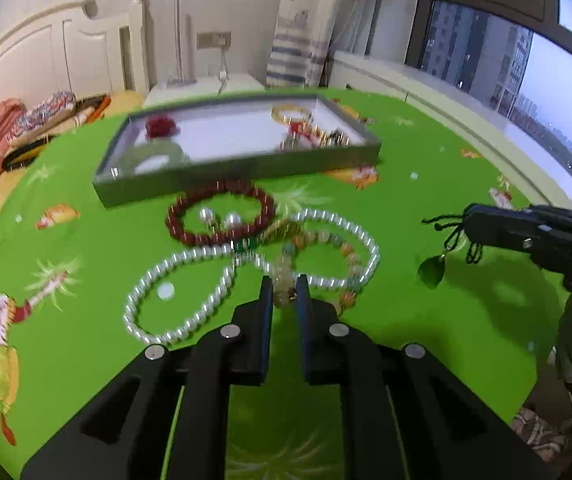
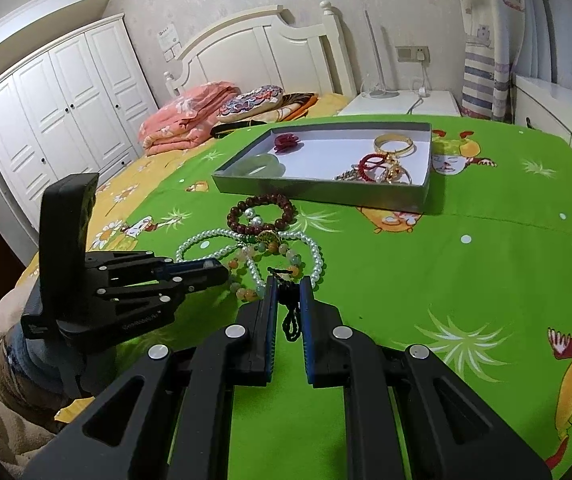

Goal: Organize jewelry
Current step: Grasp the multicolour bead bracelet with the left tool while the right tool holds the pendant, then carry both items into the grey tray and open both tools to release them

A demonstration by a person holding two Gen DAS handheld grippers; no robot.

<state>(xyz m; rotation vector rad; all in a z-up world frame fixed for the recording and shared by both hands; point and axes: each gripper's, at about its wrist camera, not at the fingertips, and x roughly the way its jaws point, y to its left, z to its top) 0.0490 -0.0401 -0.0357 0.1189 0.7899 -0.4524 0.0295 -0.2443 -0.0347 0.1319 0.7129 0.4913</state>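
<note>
A grey tray (image 1: pixel 189 184) (image 2: pixel 318 190) on the green bedsheet holds a red flower piece (image 2: pixel 286 142), a green bangle (image 2: pixel 261 164), a gold bangle (image 2: pixel 394 144) and red-gold trinkets (image 2: pixel 382 168). In front of it lie a dark red bead bracelet (image 1: pixel 221 216) (image 2: pixel 261 214), a white pearl necklace (image 1: pixel 189 288) (image 2: pixel 314 256) and a multicoloured bead bracelet (image 1: pixel 326 248) (image 2: pixel 269 256). My left gripper (image 1: pixel 284 284) (image 2: pixel 225 274) is shut on the multicoloured bracelet. My right gripper (image 2: pixel 289 284) (image 1: pixel 466 220) is shut on a black cord necklace (image 2: pixel 292 316) with a green pendant (image 1: pixel 432 270) that hangs above the sheet.
The green cartoon sheet (image 2: pixel 466 280) covers the surface. Pink bedding and pillows (image 2: pixel 189 116) lie at the headboard, a white wardrobe (image 2: pixel 57 92) at the left, a nightstand (image 2: pixel 402 104) behind the tray, and a window (image 1: pixel 486 52) at the right.
</note>
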